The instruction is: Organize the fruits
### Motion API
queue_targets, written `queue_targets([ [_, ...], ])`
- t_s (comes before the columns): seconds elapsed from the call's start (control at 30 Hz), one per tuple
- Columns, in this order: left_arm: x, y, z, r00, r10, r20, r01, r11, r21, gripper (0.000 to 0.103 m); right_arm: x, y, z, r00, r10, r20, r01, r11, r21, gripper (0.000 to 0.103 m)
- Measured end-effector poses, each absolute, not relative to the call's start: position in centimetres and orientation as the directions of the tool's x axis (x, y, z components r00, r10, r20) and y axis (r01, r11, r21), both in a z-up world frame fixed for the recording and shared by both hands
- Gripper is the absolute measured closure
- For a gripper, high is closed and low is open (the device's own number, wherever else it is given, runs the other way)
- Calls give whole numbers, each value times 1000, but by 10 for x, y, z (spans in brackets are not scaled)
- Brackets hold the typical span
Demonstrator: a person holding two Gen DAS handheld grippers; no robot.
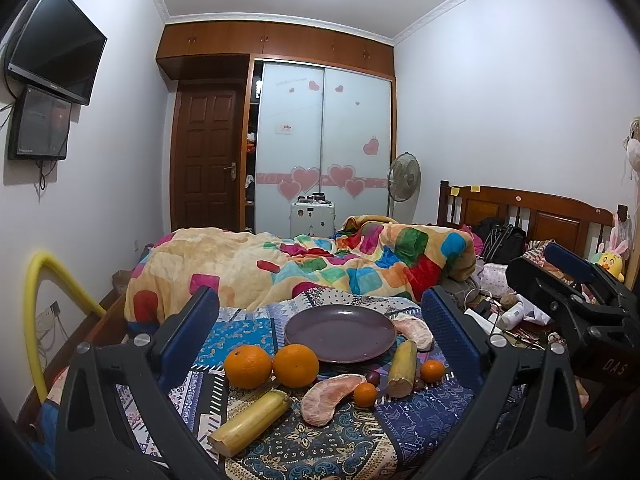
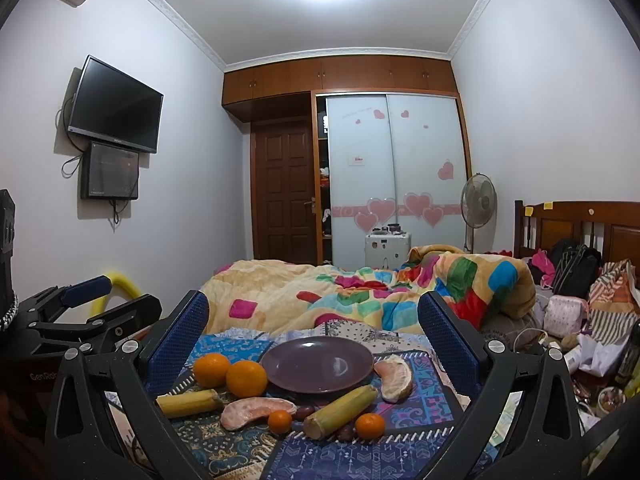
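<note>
- Left gripper [image 1: 320, 328]: jaws spread wide, nothing between the blue pads; it hangs above the near edge of the patterned cloth [image 1: 340, 448], facing the fruit
- Right gripper [image 2: 313, 330]: jaws likewise wide apart and empty, just beside the left one, which shows at the left edge of the right wrist view
- Purple plate [image 1: 340, 332]: lies flat on the cloth, bare, behind the fruit
- Two large oranges [image 1: 248, 366] and [image 1: 296, 365]: side by side, touching, at the plate's front left rim
- Two small mandarins: one [image 1: 365, 394] just beside the tip of the near pomelo segment, the other [image 1: 432, 371] right of the upright-lying sugarcane piece
- Pomelo segments, peeled: one [image 1: 330, 398] in front of the plate, the second [image 1: 414, 330] at the plate's right rim
- Sugarcane pieces, yellow: one [image 1: 250, 422] at front left, angled toward the oranges; one [image 1: 401, 368] right of centre, its far end touching or overlapping the plate rim
- Small dark fruits [image 1: 373, 378] between the near pomelo segment and the right sugarcane piece; type cannot be told
- No fruit is on the plate yet
- Background: colourful quilt [image 1: 304, 264] on the bed, wardrobe with heart stickers [image 1: 324, 148], wall television [image 1: 56, 62], standing fan [image 1: 404, 178]
</note>
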State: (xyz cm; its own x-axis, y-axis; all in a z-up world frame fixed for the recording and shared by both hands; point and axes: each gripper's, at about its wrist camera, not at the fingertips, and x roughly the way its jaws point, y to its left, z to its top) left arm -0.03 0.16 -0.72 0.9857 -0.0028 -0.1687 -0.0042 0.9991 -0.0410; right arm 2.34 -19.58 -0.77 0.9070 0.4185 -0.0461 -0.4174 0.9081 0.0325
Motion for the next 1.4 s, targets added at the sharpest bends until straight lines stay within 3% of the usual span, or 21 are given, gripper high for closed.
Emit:
queue_targets([
  [0.23, 11, 11, -12, 977, -7, -212, -6, 998, -59, 0, 33, -196, -15, 907, 411, -94, -410, 911, 36, 0],
  [0.7, 74, 66, -83, 846, 39, -531, -75, 996, -46, 0, 86, -203, -80, 880, 297, -371, -345, 936, -68, 0],
  [1.0, 99, 86, -134, 732, 24, -681, -57, 998, -25, 1, 119, -219, -110, 797, 278, -537, -360, 931, -52, 0],
  [1.2, 114, 87, -151, 663, -22, -748, -15, 999, -43, 17, 131, -212, -122, 763, 273, -586, -399, 912, -95, 1],
  [1.4, 123, 79, -157, 627, -58, -777, 54, 998, -31, 33, 147, -212, -132, 709, 296, -641, -430, 901, -59, 22],
])
